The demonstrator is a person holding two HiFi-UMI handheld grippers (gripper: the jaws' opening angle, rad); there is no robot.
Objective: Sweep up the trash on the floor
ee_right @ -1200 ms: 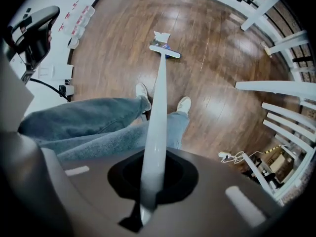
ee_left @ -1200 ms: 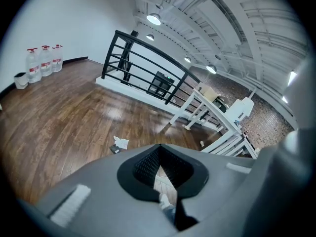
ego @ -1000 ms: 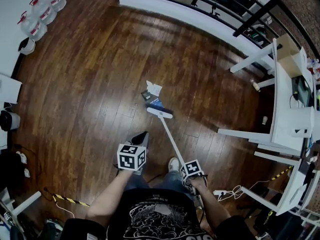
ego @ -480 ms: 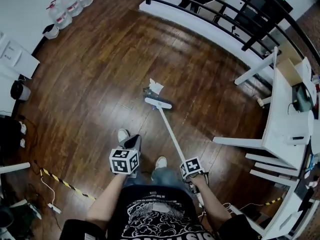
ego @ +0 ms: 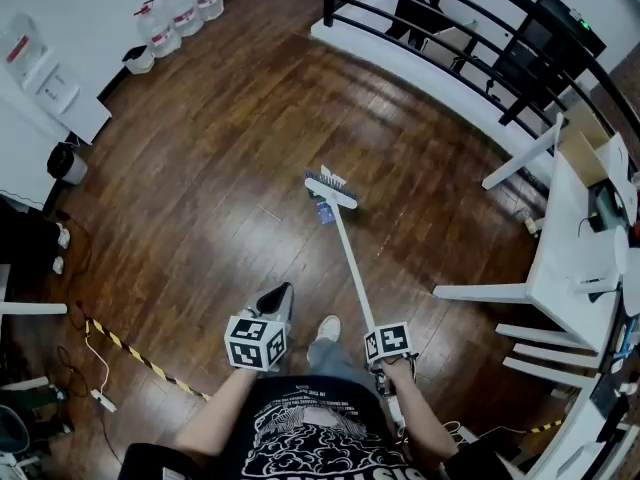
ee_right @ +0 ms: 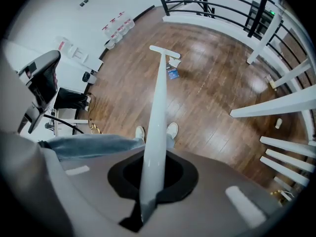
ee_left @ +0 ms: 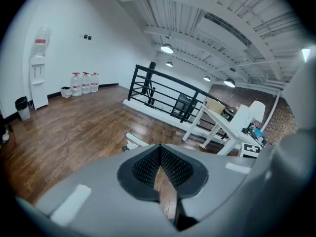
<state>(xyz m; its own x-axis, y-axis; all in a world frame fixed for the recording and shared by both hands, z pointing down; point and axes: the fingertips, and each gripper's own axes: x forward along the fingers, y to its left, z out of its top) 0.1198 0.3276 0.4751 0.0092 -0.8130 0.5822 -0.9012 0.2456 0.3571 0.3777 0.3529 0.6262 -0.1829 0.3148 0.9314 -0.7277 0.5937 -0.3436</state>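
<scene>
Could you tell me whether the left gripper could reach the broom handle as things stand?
Probably yes: the left gripper, shut and empty, is beside the broom handle that the right gripper clamps. Nothing lies between them, but it must open first.

No words or numbers are showing clearly enough for you to read.
You are carrying black-and-white square markers, which are patterns and not letters, on the left cube and on the right cube. Your black shirt is showing a white drawing with a line of tiny letters above it, too small to read. The water bottles and the dispenser by the wall are wearing red labels, but their print is coming out too small.
</scene>
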